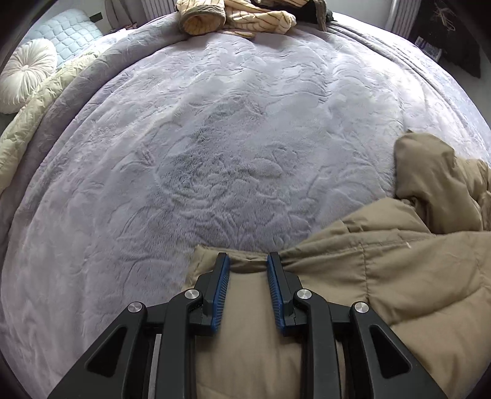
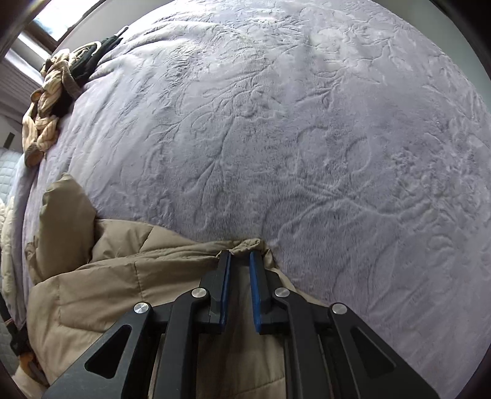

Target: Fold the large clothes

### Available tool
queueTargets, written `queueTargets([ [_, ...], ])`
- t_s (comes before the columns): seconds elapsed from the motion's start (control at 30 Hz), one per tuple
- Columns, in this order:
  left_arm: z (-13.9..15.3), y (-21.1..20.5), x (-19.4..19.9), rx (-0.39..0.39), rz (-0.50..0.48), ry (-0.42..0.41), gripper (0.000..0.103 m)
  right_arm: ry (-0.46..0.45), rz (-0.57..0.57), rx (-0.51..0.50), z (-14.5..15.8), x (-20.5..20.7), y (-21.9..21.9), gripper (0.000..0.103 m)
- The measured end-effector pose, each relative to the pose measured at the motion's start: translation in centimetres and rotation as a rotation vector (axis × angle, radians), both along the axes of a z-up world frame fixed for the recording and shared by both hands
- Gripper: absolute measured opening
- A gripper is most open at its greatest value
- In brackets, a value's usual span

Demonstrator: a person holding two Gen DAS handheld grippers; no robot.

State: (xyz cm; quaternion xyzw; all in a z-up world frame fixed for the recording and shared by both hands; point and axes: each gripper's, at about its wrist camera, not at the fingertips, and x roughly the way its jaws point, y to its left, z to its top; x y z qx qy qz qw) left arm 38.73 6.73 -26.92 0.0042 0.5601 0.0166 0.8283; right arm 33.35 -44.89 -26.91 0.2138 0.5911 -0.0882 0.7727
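Observation:
A tan quilted puffer jacket (image 1: 383, 264) lies on a lavender plush bedspread (image 1: 214, 138), at the lower right of the left wrist view and the lower left of the right wrist view (image 2: 101, 276). My left gripper (image 1: 248, 259) has the jacket's bunched edge between its blue pads, with a gap still between them. My right gripper (image 2: 240, 255) has another bunched edge of the jacket between its narrowly spaced pads. A loose flap of the jacket (image 1: 429, 172) stands up beyond the main body.
A pile of cream striped and dark clothes (image 1: 239, 15) lies at the bed's far edge, also in the right wrist view (image 2: 52, 101). A round white cushion (image 1: 24, 73), a quilted pillow (image 1: 67, 27) and a cream duvet (image 1: 27, 122) lie at left.

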Motion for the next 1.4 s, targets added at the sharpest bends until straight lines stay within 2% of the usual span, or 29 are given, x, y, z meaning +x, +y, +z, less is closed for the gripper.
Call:
queueTargets([
  [0.1, 0.2, 0.7, 0.4, -0.006, 0.032, -0.004, 0.029, -0.011, -0.002, -0.015, -0.2, 0.2, 0.1, 0.011],
  [0.23, 3.8, 2.2, -0.9, -0.007, 0.119, -0.074, 0.029, -0.010, -0.005, -0.043, 0.4, 0.5, 0.7, 0.012],
  [0.33, 5.4, 3.2, -2.6, -0.007, 0.136, -0.106, 0.029, -0.027, 0.019, -0.075, 1.6, 0.6, 1.6, 0.015],
  [0.47, 3.9, 3.7, -3.1, 0.005, 0.128, -0.058, 0.029, -0.082, 0.051, -0.143, 4.7, -1.1, 2.4, 0.016],
  [0.57, 1.0, 3.7, -1.8, 0.026, 0.132, -0.012, 0.029, -0.110, 0.063, -0.154, 6.3, -3.0, 3.2, 0.017],
  [0.63, 0.2, 3.8, -1.3, 0.049, 0.149, 0.010, 0.029, -0.111, 0.070, -0.145, 6.7, -3.9, 3.7, 0.018],
  [0.73, 1.4, 4.2, -1.5, 0.043, 0.187, 0.015, 0.029, -0.105, 0.056, -0.130, 6.8, -5.1, 3.8, 0.018],
  [0.87, 4.3, 4.0, -3.6, 0.041, 0.150, 0.010, 0.029, -0.123, 0.038, -0.069, 8.3, -7.5, 4.2, 0.018],
  [0.97, 6.0, 3.5, -6.1, 0.011, 0.119, 0.022, 0.029, -0.132, 0.034, -0.043, 9.2, -9.1, 5.2, 0.027],
  [1.03, 6.5, 3.3, -7.8, -0.042, 0.109, 0.050, 0.029, -0.135, 0.025, -0.028, 9.7, -10.6, 5.7, 0.038],
  [1.17, 7.4, 2.5, -11.7, -0.109, 0.107, 0.084, 0.029, -0.130, 0.028, 0.010, 10.7, -13.2, 7.3, 0.039],
  [1.3, 7.9, 1.6, -15.3, -0.149, 0.128, 0.111, 0.030, -0.111, 0.032, 0.056, 11.0, -15.4, 8.7, 0.052],
  [1.33, 8.0, 1.5, -15.8, -0.160, 0.130, 0.117, 0.052, -0.106, 0.031, 0.069, 11.0, -16.0, 9.1, 0.053],
  [1.37, 8.1, 1.4, -16.6, -0.163, 0.134, 0.118, 0.089, -0.100, 0.032, 0.080, 10.9, -16.5, 9.4, 0.053],
  [1.4, 8.3, 1.3, -17.2, -0.154, 0.139, 0.103, 0.097, -0.094, 0.032, 0.087, 10.8, -16.9, 9.6, 0.055],
])
